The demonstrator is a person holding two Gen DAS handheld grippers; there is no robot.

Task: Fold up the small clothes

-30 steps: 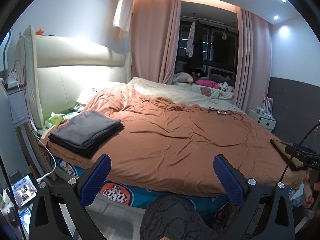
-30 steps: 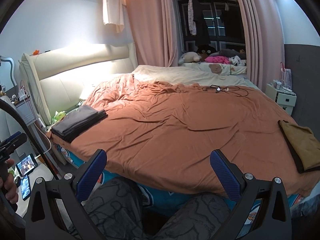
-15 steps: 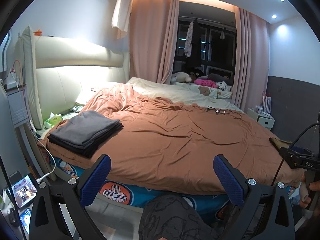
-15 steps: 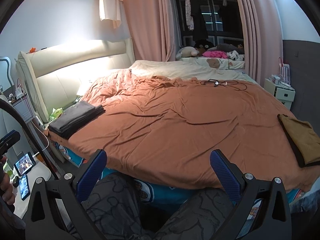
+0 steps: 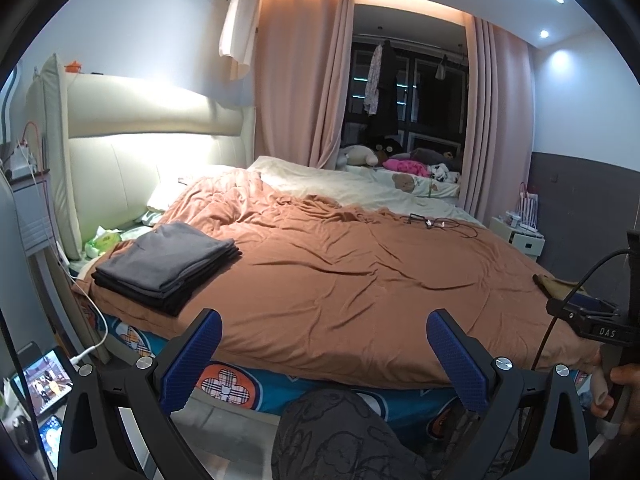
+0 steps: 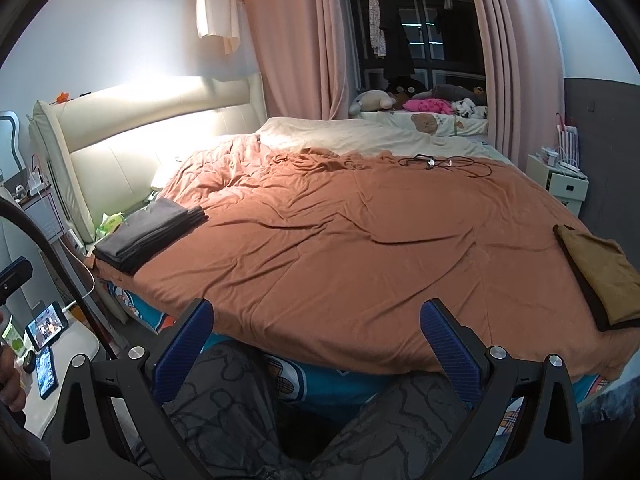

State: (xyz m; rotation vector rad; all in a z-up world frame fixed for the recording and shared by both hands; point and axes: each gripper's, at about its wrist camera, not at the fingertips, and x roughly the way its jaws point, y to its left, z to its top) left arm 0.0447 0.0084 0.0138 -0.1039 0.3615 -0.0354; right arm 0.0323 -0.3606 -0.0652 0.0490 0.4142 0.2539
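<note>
Peeking half-hidden, brown garment (image 5: 556, 285) behind right gripper (image 6: 316, 330), jaws apart

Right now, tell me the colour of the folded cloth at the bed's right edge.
Mustard-brown folded cloth with a dark border, clearest in the right wrist view.

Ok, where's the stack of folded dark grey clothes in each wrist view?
Left wrist: stack of folded grey clothes left of centre, on the orange duvet's near-left corner.
Right wrist: same stack farther left, smaller.
Shared landmark: black cable lying on the far part of the duvet.
</note>
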